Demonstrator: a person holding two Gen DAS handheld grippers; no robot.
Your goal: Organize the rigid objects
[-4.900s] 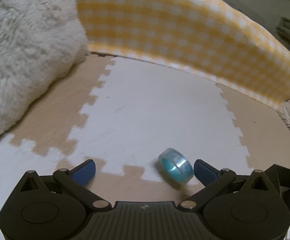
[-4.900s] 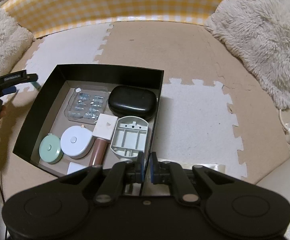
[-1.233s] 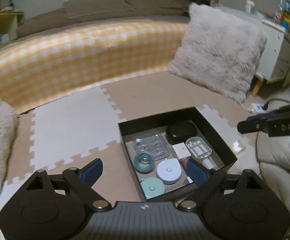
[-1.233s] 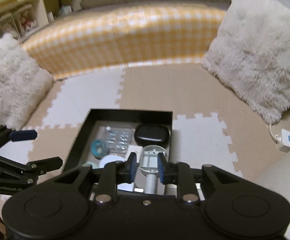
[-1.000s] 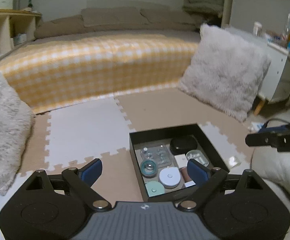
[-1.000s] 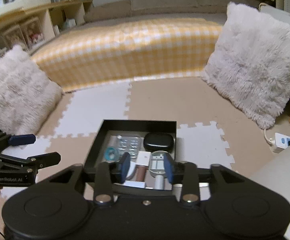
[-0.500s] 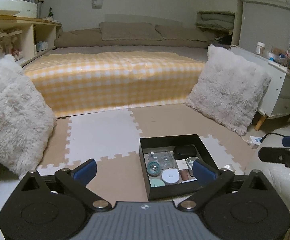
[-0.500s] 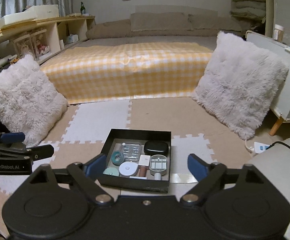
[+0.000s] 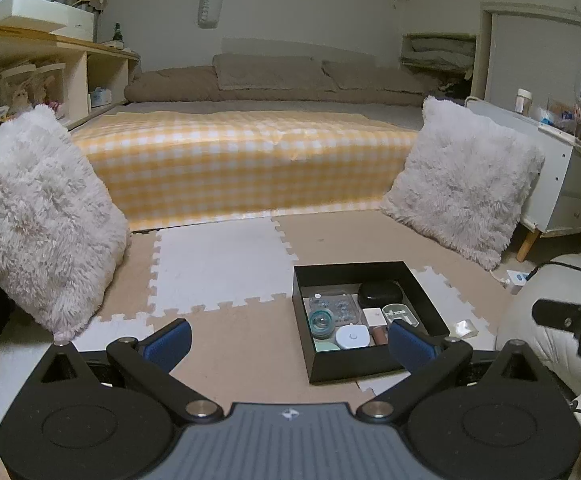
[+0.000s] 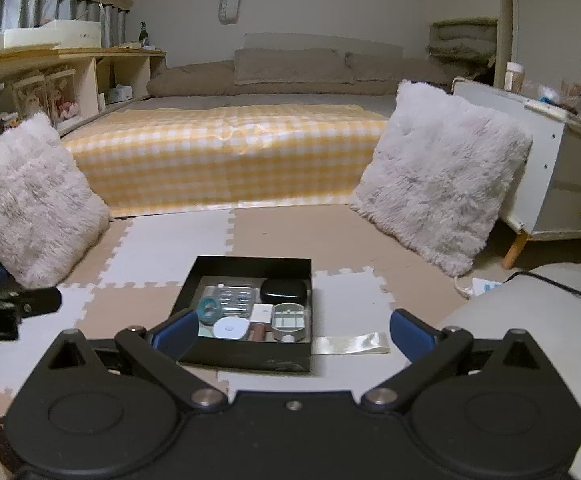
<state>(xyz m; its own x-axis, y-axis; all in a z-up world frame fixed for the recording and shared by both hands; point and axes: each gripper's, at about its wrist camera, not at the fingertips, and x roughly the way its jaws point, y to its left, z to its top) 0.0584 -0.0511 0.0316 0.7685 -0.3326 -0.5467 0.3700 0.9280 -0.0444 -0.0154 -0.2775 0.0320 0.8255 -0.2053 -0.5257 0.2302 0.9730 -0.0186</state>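
A black open box (image 9: 426,294) (image 10: 210,272) sits on the foam floor mat. Inside lie a blue tape roll (image 9: 321,321) (image 10: 209,309), a clear blister pack (image 10: 234,298), a black case (image 9: 379,293) (image 10: 282,290), a white round tape measure (image 9: 353,336) (image 10: 229,328), a grey plastic holder (image 10: 288,321) and other small items. My left gripper (image 9: 288,344) is open and empty, held high and back from the box. My right gripper (image 10: 292,332) is open and empty, also raised above the box's near side.
Fluffy white pillows stand at left (image 9: 38,216) and right (image 9: 466,196). A yellow checked bed (image 9: 246,160) lies behind. A shiny strip (image 10: 350,343) lies on the mat beside the box. A white cabinet (image 10: 562,184) stands at far right, shelves (image 10: 50,80) at left.
Both grippers have risen and pulled back from the box, so it looks smaller. The right gripper has opened wide. The blue tape roll, earlier on the mat, now lies in the box.
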